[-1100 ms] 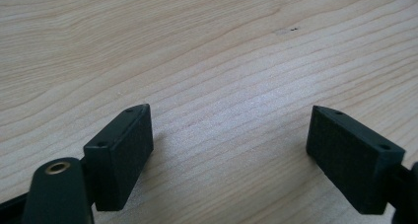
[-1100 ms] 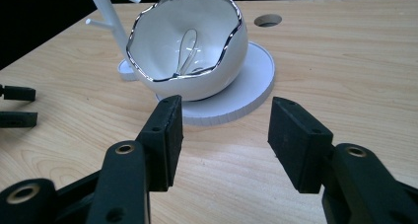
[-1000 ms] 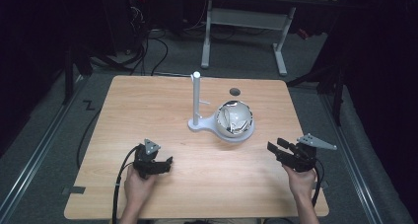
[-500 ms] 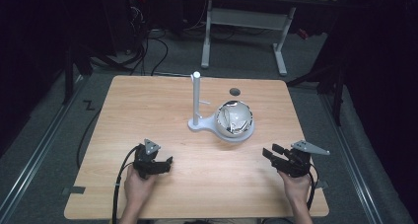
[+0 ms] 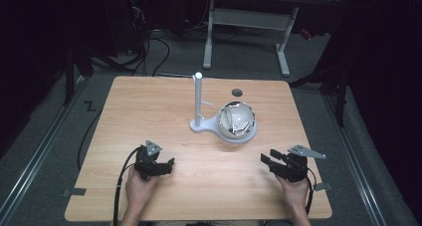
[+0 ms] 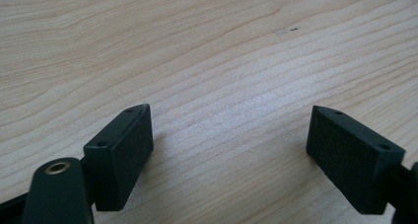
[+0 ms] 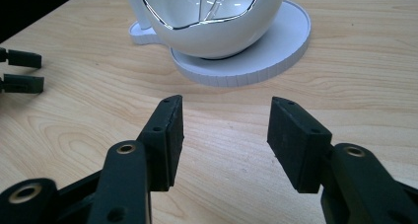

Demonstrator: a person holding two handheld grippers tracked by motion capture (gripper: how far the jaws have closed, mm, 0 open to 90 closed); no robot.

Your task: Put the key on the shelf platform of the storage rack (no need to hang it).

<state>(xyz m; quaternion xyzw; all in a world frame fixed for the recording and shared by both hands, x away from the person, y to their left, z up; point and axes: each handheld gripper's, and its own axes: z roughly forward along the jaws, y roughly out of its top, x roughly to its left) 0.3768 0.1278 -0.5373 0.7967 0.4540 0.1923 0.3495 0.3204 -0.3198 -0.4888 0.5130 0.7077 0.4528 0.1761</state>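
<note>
While apart, bare table [image 5: 209, 186] between grippers.

bowl [image 5: 237, 121] on stand base [image 5: 246, 135], table [image 5: 149, 101] centre | post [image 5: 198, 99] left of bowl | hole [image 5: 237, 92] behind

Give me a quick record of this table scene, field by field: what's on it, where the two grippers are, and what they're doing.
surface: wooden table
main object: white bowl sitting on a round white stand
post: upright white post rising from the stand's left end
other mark: small dark round spot on the table behind the bowl
left gripper: open, nothing between the jaws, low over bare wood near the front left
right gripper: open, empty, pointed toward the bowl, apart from it
contact: neither gripper touches the bowl or stand
</note>
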